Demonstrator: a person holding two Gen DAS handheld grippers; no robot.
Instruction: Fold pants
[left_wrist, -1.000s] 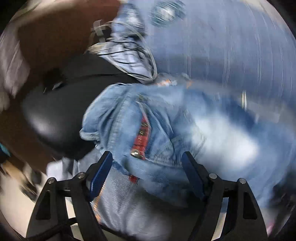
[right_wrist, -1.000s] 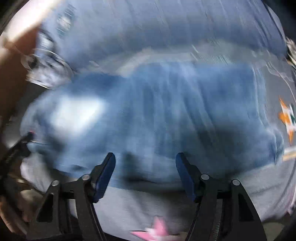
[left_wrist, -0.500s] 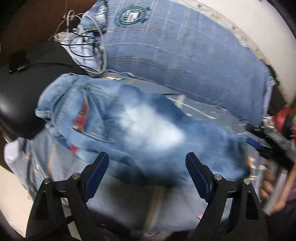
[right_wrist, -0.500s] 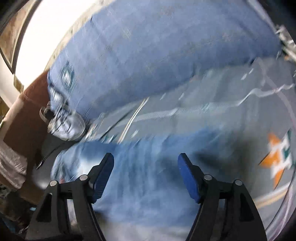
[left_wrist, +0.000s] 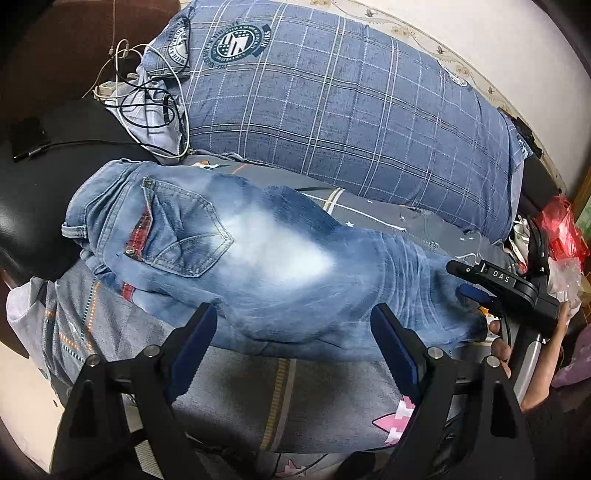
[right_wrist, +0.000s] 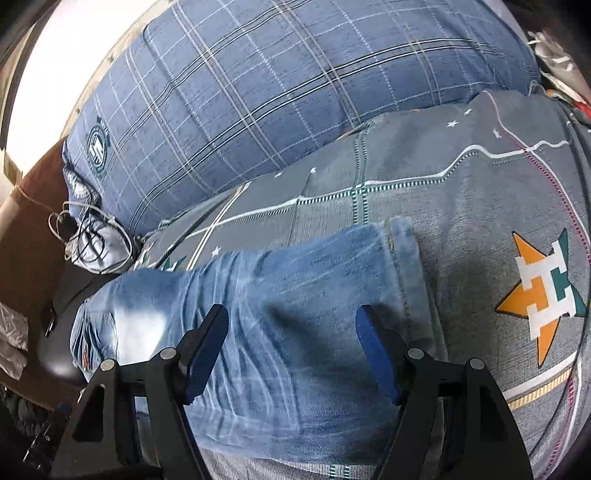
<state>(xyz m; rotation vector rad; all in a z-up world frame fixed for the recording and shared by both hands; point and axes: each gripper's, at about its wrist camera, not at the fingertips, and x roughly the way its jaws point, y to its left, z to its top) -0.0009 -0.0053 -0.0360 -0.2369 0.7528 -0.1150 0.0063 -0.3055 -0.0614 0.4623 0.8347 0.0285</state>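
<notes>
Faded blue jeans (left_wrist: 280, 266) lie folded lengthwise across the bed, waist and back pocket (left_wrist: 184, 236) at the left, legs running right. In the right wrist view the leg hem (right_wrist: 402, 266) ends on the grey sheet. My left gripper (left_wrist: 293, 314) hovers open above the seat and thigh with nothing between its pads. My right gripper (right_wrist: 293, 314) hangs open over the lower legs, also with nothing between its pads. It shows in the left wrist view as well, at the right edge (left_wrist: 474, 293) near the hem, with a hand (left_wrist: 498, 343) behind it.
A big blue plaid pillow (left_wrist: 351, 103) fills the back of the bed. The grey patterned sheet (right_wrist: 480, 192) carries an orange-green star print (right_wrist: 543, 295). Tangled cables and a power strip (left_wrist: 140, 99) lie at the back left, beside a black cushion (left_wrist: 33, 192). A red bag (left_wrist: 561, 225) sits far right.
Both grippers have pulled back and risen from the jeans, their jaws standing a little wider. The jeans now lie flat on the bed and more of them shows in both views.
</notes>
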